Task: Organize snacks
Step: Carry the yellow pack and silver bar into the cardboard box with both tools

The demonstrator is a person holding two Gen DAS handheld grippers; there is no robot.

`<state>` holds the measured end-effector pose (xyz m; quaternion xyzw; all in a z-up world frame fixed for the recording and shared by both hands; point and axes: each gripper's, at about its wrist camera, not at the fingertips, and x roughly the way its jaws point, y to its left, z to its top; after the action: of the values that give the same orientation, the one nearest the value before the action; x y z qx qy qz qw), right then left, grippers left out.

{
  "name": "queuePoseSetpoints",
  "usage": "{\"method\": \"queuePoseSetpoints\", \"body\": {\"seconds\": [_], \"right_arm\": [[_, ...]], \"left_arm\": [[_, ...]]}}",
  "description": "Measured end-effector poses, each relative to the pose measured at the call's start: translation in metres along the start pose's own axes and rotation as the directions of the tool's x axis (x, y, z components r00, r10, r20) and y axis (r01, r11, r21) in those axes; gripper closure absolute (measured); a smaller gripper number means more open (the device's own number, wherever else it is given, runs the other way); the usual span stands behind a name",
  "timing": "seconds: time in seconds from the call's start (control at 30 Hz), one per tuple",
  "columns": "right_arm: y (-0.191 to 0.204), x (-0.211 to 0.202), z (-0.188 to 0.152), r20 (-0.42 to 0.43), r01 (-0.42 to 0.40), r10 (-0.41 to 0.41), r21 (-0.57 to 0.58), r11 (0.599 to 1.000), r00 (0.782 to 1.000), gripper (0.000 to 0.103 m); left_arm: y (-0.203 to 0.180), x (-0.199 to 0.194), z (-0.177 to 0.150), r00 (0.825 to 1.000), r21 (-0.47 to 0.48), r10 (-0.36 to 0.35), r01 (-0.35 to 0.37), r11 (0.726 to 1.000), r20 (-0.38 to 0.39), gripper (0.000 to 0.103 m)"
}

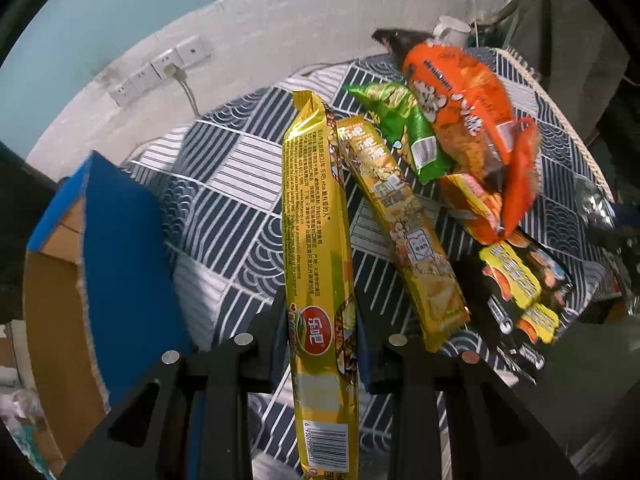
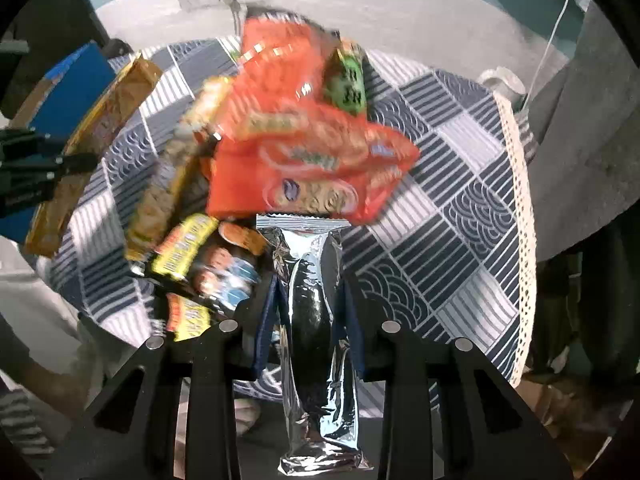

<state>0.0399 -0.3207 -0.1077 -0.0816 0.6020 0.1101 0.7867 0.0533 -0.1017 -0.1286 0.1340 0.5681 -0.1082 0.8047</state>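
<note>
Table, patterned cloth: blue-grey squares and wave print, carrying the whole snack pile.

Box: blue outside, brown card inside, standing at the left edge of the left wrist view, mouth open toward you. Only a slice of its interior shows, and no snack is visible in that slice; what lies deeper you cannot tell. It shows again far left in the right wrist view, beyond your left-hand tool.

Loose pile, largest first: orange bag on top at the far side, a green packet tucked under its near edge, a second long gold packet lying slantwise on the cloth, and a black-and-yellow pack nearest the right.

Your left gripper is clamped on the long yellow packet, gripped in its lower part, below the middle. The packet's long axis runs straight away along the fingers, its far end pointing toward the wall. It appears lifted clear of the cloth.

Your right gripper is closed on a silver foil packet, long axis likewise in line with the fingers, top seal just under the orange bag's edge in that view.

What the next move turns on: the box lies to the left of the yellow packet, with only bare cloth between. Your left hand is the nearer one; the right hand's packet has the pile and the left tool between it and the box. I judge the yellow packet should go in first, end-on.
</note>
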Motion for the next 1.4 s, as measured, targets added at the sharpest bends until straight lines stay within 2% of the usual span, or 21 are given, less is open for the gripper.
{"method": "queuePoseSetpoints", "body": {"seconds": [0.13, 0.5, 0.8, 1.0, 1.4], "right_arm": [[0.009, -0.028, 0.004, 0.040, -0.005, 0.005, -0.007, 1.000, 0.999, 0.073], [0.050, -0.070, 0.024, 0.118, -0.021, 0.028, -0.057, 0.998, 0.993, 0.073], [0.091, -0.090, 0.052, 0.161, -0.048, 0.067, -0.121, 0.991, 0.985, 0.073], [0.129, -0.103, 0.076, 0.197, -0.056, 0.092, -0.181, 0.982, 0.976, 0.073], [0.208, -0.103, 0.117, 0.181, -0.111, 0.168, -0.286, 0.952, 0.969, 0.072]], "left_arm": [[0.006, -0.021, -0.005, 1.000, -0.006, -0.005, 0.005, 1.000, 0.031, 0.074], [0.027, -0.069, -0.018, 0.994, -0.012, 0.011, -0.010, 1.000, 0.113, 0.074], [0.050, -0.096, -0.026, 0.984, -0.037, 0.033, -0.026, 0.999, 0.176, 0.074], [0.072, -0.111, -0.034, 0.971, -0.059, 0.073, -0.062, 0.996, 0.226, 0.074], [0.135, -0.130, -0.063, 0.956, -0.162, 0.128, -0.087, 0.983, 0.264, 0.074]]}}
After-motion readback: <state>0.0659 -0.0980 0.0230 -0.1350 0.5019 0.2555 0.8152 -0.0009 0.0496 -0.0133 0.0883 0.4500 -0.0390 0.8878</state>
